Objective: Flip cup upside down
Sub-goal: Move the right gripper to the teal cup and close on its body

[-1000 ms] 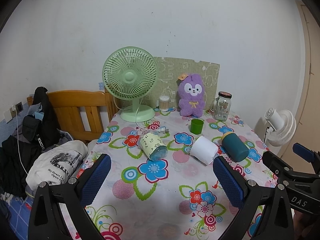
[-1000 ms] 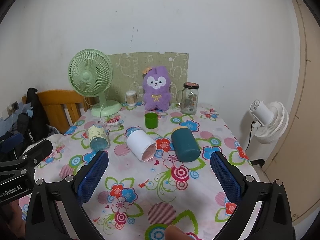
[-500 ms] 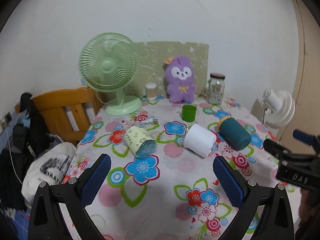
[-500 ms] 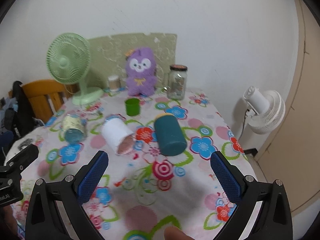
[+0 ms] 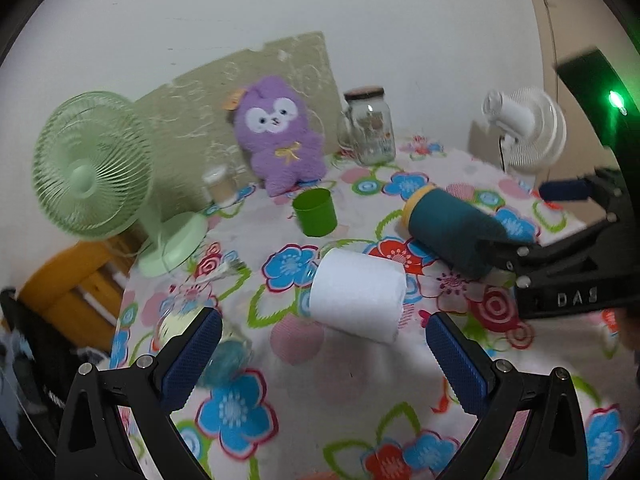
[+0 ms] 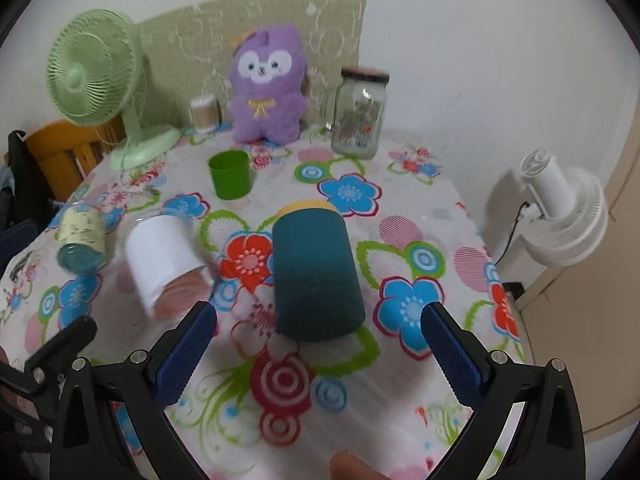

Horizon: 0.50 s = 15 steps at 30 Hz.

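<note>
- Teal cup w/ yellow rim lies on its side on the floral cloth, base toward the right tongs, just ahead of and between their wide-apart blue pads; nothing gripped.
- Risk 1: it's a round body on its side, so if one pad touches first it likely rolls sideways toward the white cup, just L of the left pad.
- Risk 2: a grip near the base end could let it pivot or slip during the flip.
- Left tongs also spread apart, empty, white cup ahead between pads; both tools near, so they may clash.
- Green cup upright farther ahead, patterned cup far L: less at risk.
</note>
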Each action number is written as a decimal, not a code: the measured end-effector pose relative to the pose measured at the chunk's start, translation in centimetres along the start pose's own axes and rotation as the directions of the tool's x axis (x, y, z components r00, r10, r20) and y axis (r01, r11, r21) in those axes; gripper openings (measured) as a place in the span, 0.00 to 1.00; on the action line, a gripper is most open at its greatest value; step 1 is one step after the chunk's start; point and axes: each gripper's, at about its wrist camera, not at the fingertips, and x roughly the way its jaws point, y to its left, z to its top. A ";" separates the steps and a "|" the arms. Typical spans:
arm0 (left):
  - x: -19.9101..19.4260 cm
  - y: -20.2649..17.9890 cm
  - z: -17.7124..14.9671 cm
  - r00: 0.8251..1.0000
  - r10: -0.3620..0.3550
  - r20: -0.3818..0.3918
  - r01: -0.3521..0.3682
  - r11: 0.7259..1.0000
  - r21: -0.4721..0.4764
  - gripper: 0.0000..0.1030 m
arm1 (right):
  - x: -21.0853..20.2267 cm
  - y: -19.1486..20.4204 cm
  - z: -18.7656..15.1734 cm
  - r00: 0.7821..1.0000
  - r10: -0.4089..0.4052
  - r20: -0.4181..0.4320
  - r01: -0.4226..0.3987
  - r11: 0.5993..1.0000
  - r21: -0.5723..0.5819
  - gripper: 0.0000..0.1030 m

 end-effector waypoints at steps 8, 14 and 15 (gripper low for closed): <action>3.9 -1.2 0.6 0.998 0.015 -0.061 -0.010 0.996 0.092 1.00 | 6.4 -1.1 1.8 0.992 0.020 -0.122 -0.021 1.000 -0.004 1.00; 4.2 -1.4 0.8 0.998 0.004 -0.066 0.002 0.995 0.099 1.00 | 9.3 -0.7 2.9 0.981 0.056 -0.183 -0.064 0.997 -0.038 0.91; 4.1 -1.4 0.8 0.998 0.004 -0.063 0.003 0.995 0.101 1.00 | 9.5 -0.5 3.0 0.980 0.057 -0.189 -0.067 0.997 -0.049 0.85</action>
